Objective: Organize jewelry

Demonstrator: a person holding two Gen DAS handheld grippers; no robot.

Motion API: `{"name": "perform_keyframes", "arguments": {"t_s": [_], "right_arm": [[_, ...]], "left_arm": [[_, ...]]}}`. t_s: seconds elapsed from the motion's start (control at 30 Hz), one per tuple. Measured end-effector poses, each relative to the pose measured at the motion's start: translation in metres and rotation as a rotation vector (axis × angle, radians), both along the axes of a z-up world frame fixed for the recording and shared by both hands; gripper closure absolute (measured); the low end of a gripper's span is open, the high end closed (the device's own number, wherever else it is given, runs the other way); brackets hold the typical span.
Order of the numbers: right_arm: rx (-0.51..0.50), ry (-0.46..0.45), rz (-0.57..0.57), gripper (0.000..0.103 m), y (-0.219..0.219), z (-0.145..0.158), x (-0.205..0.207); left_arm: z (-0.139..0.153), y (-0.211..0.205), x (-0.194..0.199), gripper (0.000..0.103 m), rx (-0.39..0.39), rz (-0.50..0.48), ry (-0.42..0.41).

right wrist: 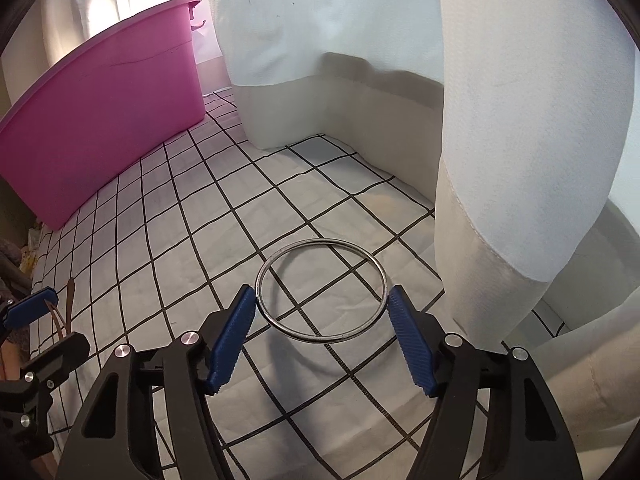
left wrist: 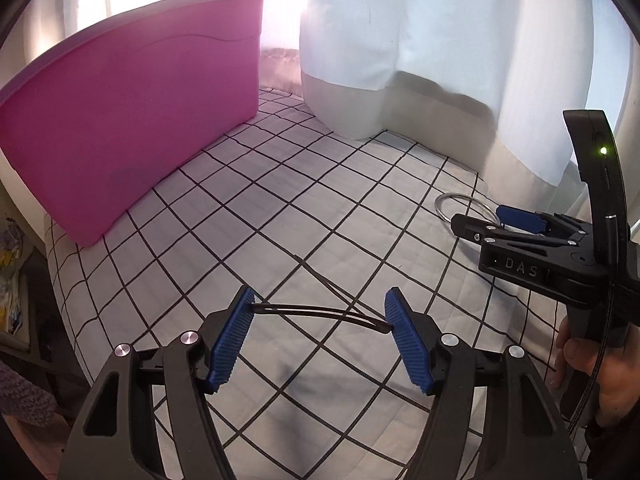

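We carry two black grippers: the left gripper [left wrist: 320, 314] and the right gripper [right wrist: 322, 312] each have ribbed blue finger pads [left wrist: 236, 336] and silver screws. The right one's body reads "DAS", shows a green light and trails a braided cable [left wrist: 604, 364].

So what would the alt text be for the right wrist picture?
A thin silver bangle is held across its width between the blue jaws of the right gripper, lifted just above a white checked cloth. A pink tub stands behind, beside pale curtains.
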State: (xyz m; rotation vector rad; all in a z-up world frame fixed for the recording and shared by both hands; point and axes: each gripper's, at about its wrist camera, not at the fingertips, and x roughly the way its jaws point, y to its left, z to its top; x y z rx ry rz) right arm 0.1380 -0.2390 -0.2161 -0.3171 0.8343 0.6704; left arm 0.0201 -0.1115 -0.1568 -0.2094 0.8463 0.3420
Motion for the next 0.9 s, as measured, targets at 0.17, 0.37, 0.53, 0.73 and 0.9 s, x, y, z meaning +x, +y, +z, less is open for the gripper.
{"name": "perform_keyframes", "arguments": {"t_s": [0.17, 0.37, 0.53, 0.73, 0.9], "right_arm": [[0.041, 0.002, -0.003, 0.037, -0.001, 0.016, -0.011], [0.073, -0.007, -0.007, 0.038, -0.003, 0.034, -0.021], [0.071, -0.002, -0.010, 0.089, 0.002, 0.045, -0.024], [0.086, 0.013, -0.012, 0.091, 0.004, 0.049, -0.025], [0.117, 0.051, -0.041, 0.091, -0.002, 0.041, -0.018]], "left_arm": [[0.019, 0.008, -0.004, 0.038, 0.000, 0.003, -0.028], [0.042, 0.010, -0.010, 0.038, 0.009, 0.002, -0.054], [0.064, 0.013, -0.016, 0.038, 0.012, 0.008, -0.083], [0.086, 0.019, -0.025, 0.038, 0.025, 0.030, -0.112], [0.094, 0.023, -0.031, 0.037, 0.033, 0.044, -0.126]]}}
